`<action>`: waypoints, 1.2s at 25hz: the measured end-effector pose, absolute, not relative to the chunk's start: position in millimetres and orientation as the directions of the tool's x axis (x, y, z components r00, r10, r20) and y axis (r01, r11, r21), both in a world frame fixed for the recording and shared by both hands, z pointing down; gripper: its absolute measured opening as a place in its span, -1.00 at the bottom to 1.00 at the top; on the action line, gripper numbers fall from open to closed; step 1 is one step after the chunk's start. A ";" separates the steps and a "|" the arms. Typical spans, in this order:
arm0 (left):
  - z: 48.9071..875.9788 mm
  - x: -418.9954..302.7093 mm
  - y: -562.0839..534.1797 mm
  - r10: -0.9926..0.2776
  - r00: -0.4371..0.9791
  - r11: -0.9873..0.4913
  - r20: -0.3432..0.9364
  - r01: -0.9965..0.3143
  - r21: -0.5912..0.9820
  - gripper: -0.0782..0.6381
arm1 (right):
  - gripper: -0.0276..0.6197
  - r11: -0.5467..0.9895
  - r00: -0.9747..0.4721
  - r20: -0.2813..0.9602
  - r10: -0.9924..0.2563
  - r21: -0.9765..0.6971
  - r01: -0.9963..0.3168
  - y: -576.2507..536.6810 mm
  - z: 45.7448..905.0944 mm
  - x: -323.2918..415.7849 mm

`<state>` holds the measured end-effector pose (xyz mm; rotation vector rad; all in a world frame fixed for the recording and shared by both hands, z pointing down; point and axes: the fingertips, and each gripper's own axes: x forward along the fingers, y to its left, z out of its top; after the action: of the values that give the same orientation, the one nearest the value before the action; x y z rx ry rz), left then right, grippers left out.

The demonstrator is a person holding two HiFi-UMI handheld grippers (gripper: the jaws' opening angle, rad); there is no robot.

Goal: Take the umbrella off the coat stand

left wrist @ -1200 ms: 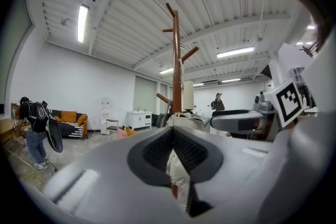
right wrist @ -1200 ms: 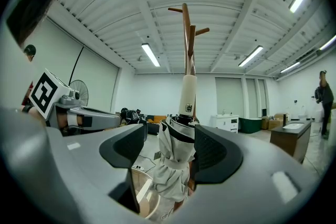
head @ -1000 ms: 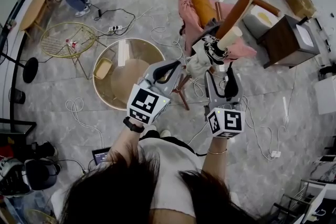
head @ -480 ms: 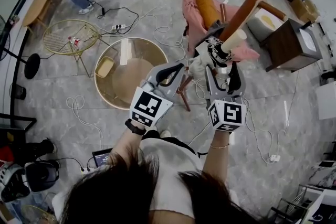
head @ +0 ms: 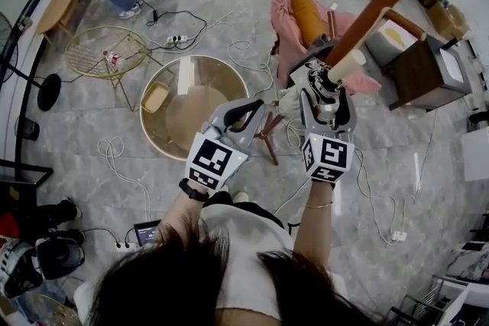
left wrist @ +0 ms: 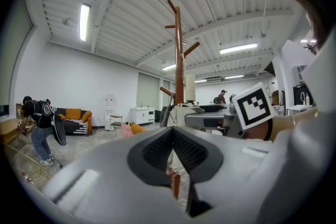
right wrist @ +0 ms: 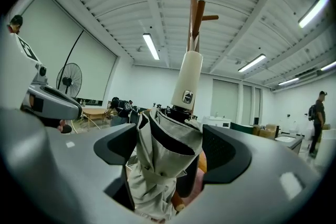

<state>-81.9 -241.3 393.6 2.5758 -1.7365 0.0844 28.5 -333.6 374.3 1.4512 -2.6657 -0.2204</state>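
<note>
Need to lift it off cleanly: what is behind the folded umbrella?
The coat stand's brown pole rises directly behind the umbrella, showing above its cream handle. The fabric covers the lower pole and whatever hook or strap holds it, so that cannot be seen.

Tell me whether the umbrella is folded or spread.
Folded: the umbrella is a bunched beige bundle below its cream handle.
</note>
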 end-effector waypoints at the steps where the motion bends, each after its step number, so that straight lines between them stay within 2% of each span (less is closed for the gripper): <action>1: 394.4 -82.3 -240.9 -0.925 0.374 -0.375 0.066 -0.927 -0.002 -0.62 | 0.21 0.533 -0.540 0.020 -0.842 0.185 -0.825 -336.0 375.5 27.2; 7: 395.6 -80.3 -239.3 -0.921 0.383 -0.384 0.071 -0.923 -0.004 -0.62 | 0.21 0.520 -0.527 0.037 -0.849 0.238 -0.820 -349.8 382.4 19.2; 20: 401.0 -85.8 -230.9 -0.926 0.372 -0.372 0.069 -0.928 0.002 -0.62 | 0.20 0.531 -0.527 0.081 -0.846 0.229 -0.816 -362.7 390.0 4.9; 30: 398.3 -83.7 -231.1 -0.925 0.373 -0.374 0.067 -0.927 -0.002 -0.62 | -0.01 0.539 -0.532 0.086 -0.842 0.157 -0.828 -358.0 386.9 13.3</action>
<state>-83.7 -231.1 398.3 2.5728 -1.7370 0.0881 13.3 -358.0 386.9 1.4325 -2.6201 -0.1450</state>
